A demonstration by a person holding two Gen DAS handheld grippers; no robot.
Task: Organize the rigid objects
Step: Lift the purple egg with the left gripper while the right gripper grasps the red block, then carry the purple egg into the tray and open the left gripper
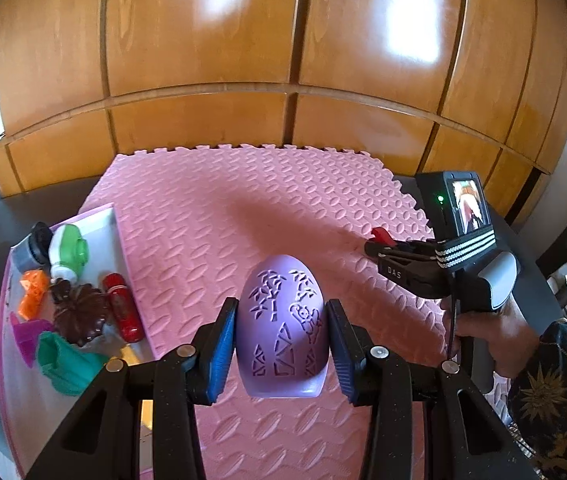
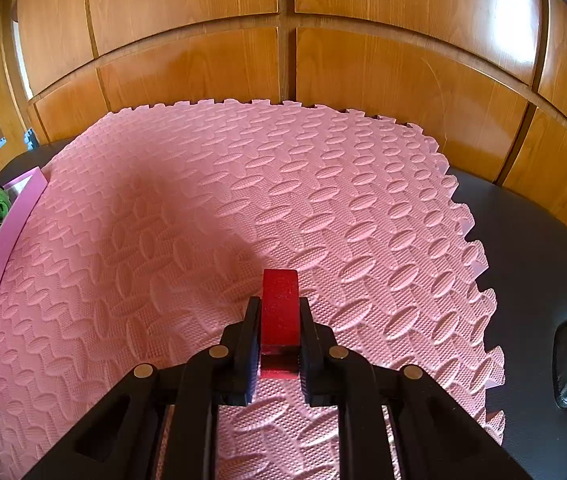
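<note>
Pink foam mat point(image 1: 211, 216) bare; tray point(image 1: 99, 220) of toys at its left edge. Left gripper point(image 1: 281, 344) clamps purple egg point(image 1: 281, 320) above the mat, long axis pointing away; tray lies left, nearer this hand. Right gripper point(image 2: 279, 328) pinches red block point(image 2: 280, 312), well apart from tray.

— What colours do you have in front of you?

— Your left claw point(image 1: 281, 340) is black with blue pads, around a lilac egg point(image 1: 282, 326) cut with bamboo and panda motifs. Your right claw point(image 2: 280, 334) is black too, with a red block point(image 2: 280, 312).

— And underneath?

— A pink foam mat point(image 2: 283, 200) embossed with ovals, on a black counter point(image 2: 531, 240). The tray point(image 1: 95, 216) is white with a pink rim; in it you see a red cylinder point(image 1: 123, 306), a brown flower shape point(image 1: 79, 314), and orange point(image 1: 33, 292), teal point(image 1: 65, 364) and green-and-white point(image 1: 68, 252) pieces.
</note>
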